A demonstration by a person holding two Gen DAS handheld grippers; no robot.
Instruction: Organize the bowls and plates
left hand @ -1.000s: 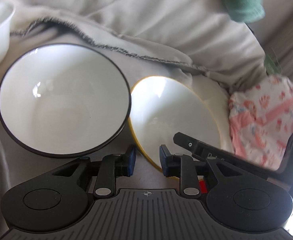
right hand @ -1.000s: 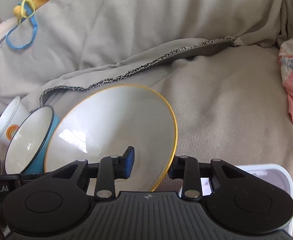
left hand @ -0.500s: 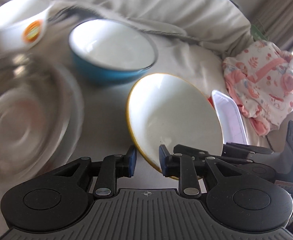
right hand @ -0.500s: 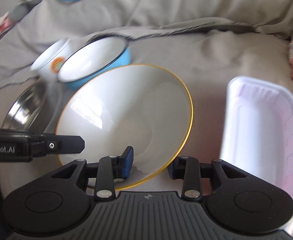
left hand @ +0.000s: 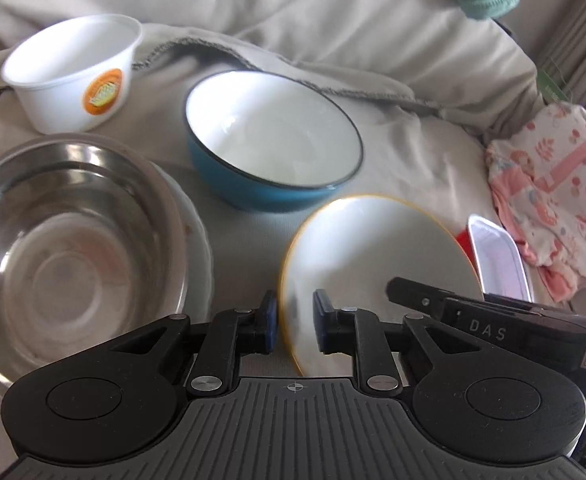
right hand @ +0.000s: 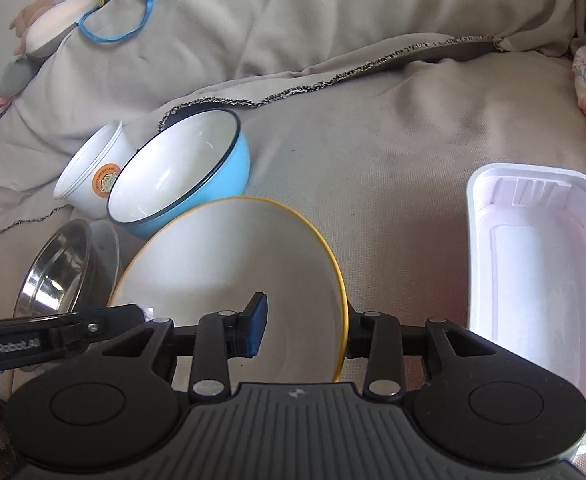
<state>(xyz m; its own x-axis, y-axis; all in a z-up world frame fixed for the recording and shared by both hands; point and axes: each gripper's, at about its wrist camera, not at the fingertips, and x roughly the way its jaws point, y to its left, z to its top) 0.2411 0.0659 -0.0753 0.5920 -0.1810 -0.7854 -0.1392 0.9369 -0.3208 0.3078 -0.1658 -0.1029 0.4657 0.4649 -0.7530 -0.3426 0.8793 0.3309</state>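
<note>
A white bowl with a yellow rim (left hand: 373, 264) hangs tilted between both grippers. My left gripper (left hand: 293, 320) straddles its left rim. Its jaws are closing, and a sliver of gap still shows at the inner pad. My right gripper (right hand: 305, 330) grips the bowl (right hand: 229, 272) at the opposite rim, one pad inside and the other finger hidden behind the wall. Those jaws are easing open. Behind stand a blue bowl (left hand: 273, 132), a white tub with an orange label (left hand: 73, 60) and a steel bowl (left hand: 65, 240) resting on a white plate (left hand: 197, 240).
Everything sits on a grey-covered sofa seat (right hand: 373, 140) with a rumpled backrest. A white plastic tray (right hand: 541, 280) lies to the right, and a pink patterned cloth (left hand: 553, 200) lies beyond it. Something red (left hand: 463, 240) peeks out beside the tray. Toys lie at the far left (right hand: 53, 28).
Both grippers have carried the yellow-rimmed bowl back from beside the blue bowl. The steel bowl, the tub and the tray have come into view. The left jaws have narrowed around the rim.
</note>
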